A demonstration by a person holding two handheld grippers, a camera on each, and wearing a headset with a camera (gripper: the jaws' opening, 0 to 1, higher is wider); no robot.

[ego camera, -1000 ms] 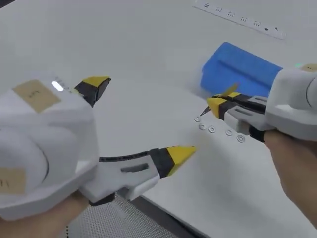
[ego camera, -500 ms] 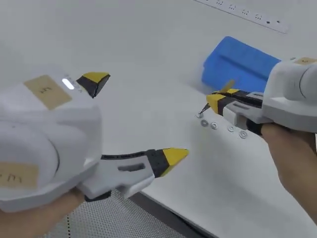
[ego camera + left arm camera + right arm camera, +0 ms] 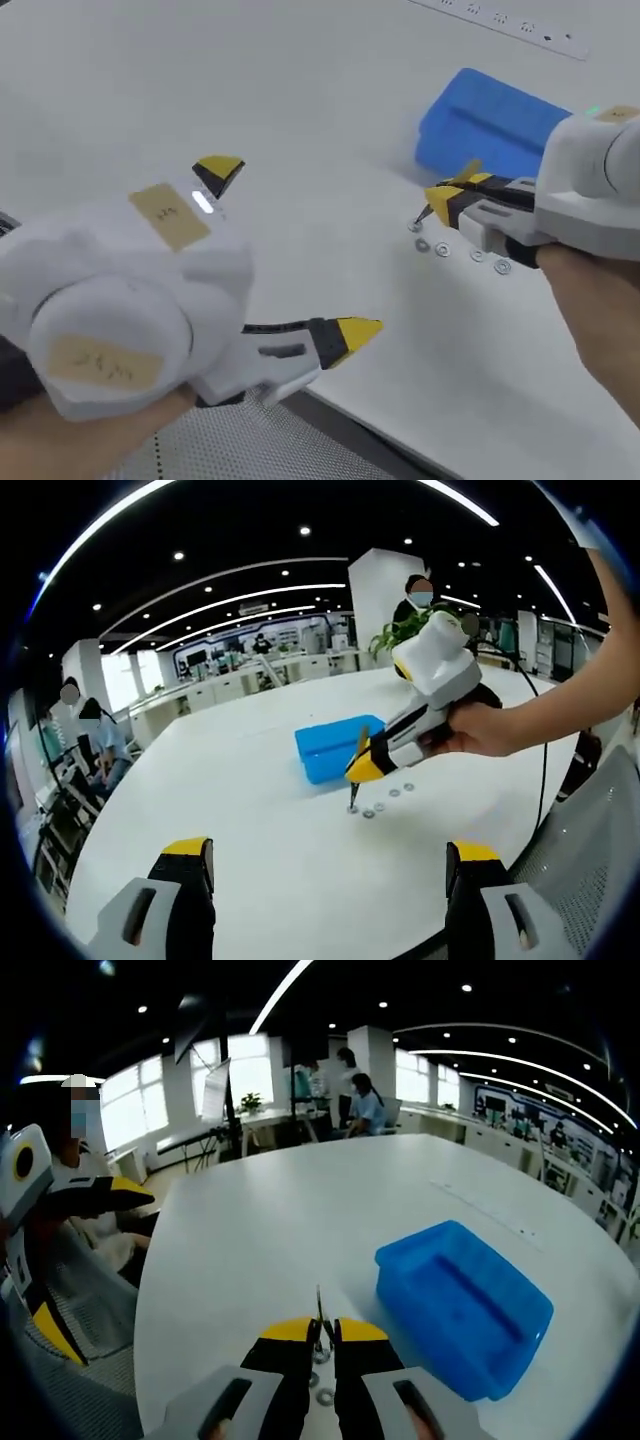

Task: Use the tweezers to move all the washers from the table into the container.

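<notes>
Aiming tweezers (image 3: 424,214), pinched between right gripper (image 3: 445,196) fingers, at the leftmost washer (image 3: 414,228); next move, nipping it for the container (image 3: 490,125); left gripper (image 3: 290,250) fingers spread

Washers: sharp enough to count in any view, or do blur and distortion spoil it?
Head view: washers fairly crisp, about five countable; the near left gripper is soft. Left gripper view: fisheye shrinks them to specks. Right gripper view: its own jaws hide most of them.
</notes>
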